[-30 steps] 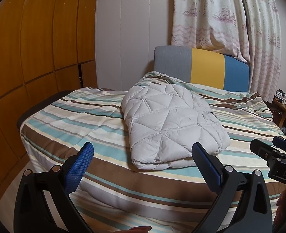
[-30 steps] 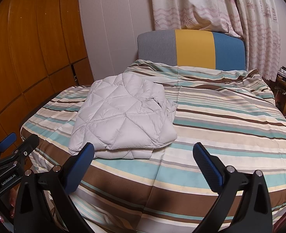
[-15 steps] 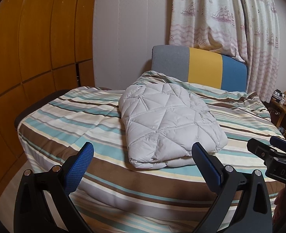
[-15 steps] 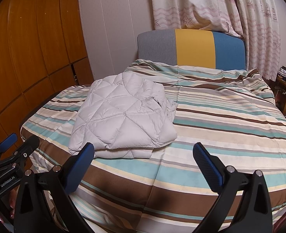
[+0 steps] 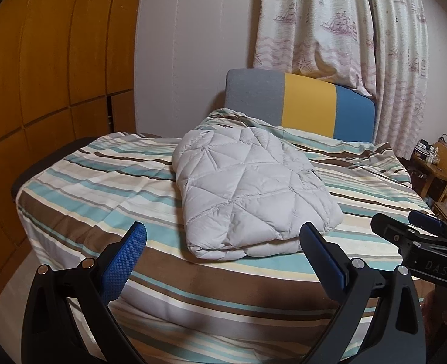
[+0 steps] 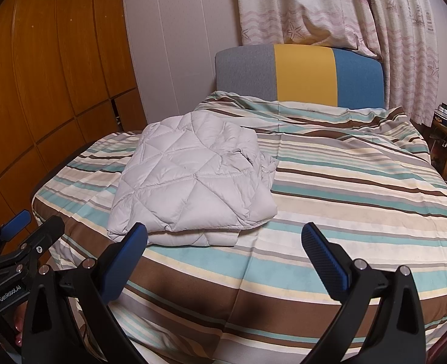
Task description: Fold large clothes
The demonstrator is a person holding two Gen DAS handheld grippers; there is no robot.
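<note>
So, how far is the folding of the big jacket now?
Done: the grey quilted jacket lies folded into a compact stack on the striped bedcover, though some loose fabric bunches at its right edge. In hand: nothing; the left gripper and right gripper are open and clear of it. Left: perhaps tidying that edge.

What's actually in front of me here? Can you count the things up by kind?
Quilted grey jacket, folded: 1
Striped bed cover: 1
Three-coloured headboard: 1
Handheld grippers, left gripper and right gripper, both open and empty: 2
Total: 5
</note>
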